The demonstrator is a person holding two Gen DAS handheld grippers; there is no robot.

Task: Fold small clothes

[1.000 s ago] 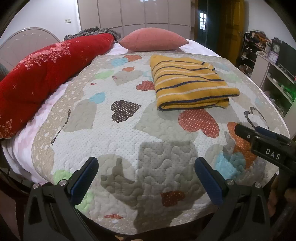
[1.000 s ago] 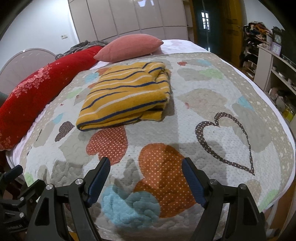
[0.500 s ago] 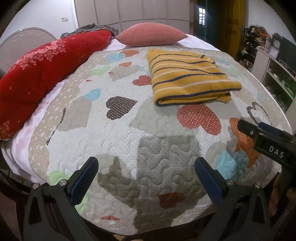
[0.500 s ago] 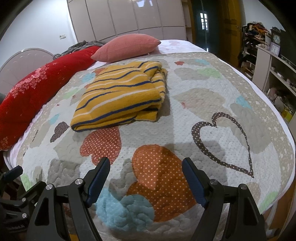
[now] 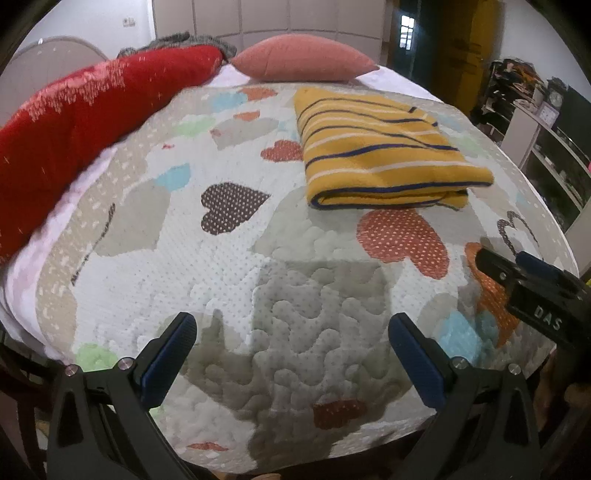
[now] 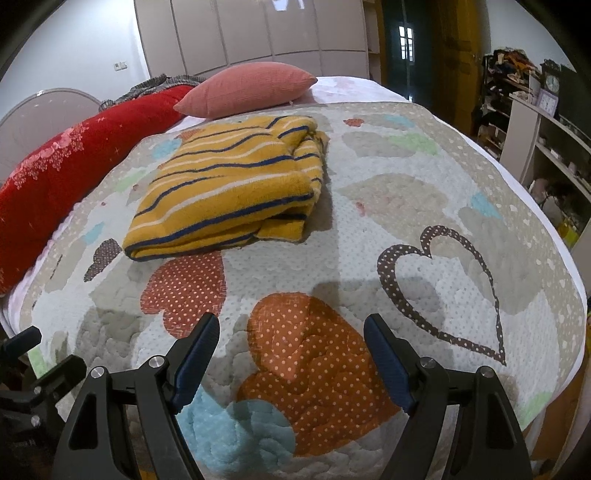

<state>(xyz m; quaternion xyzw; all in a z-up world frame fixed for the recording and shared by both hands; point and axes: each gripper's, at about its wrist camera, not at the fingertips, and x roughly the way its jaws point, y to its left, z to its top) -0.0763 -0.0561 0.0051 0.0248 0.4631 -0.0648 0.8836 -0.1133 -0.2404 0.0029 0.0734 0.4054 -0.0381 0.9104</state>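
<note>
A yellow garment with navy and white stripes [image 5: 380, 155] [image 6: 229, 188] lies folded in a thick rectangle on the heart-patterned quilt [image 5: 236, 280] [image 6: 369, 221]. My left gripper [image 5: 291, 343] hangs open over the quilt's near edge, well short of the garment, nothing between its blue pads. My right gripper [image 6: 291, 347] is open too, above an orange dotted heart, with the garment ahead and to the left. A finger of the right gripper [image 5: 517, 277] shows at the right edge of the left wrist view.
A long red bolster [image 5: 85, 122] [image 6: 62, 162] runs along the bed's left side. A pink pillow [image 5: 303, 59] [image 6: 247, 88] sits at the head. Shelves with clutter [image 6: 546, 140] stand right of the bed, wardrobe doors [image 6: 251, 29] behind it.
Both views have drifted slightly toward the bed, so the folded garment sits a little closer and lower in frame. Both grippers have stayed open and the garment has not moved.
</note>
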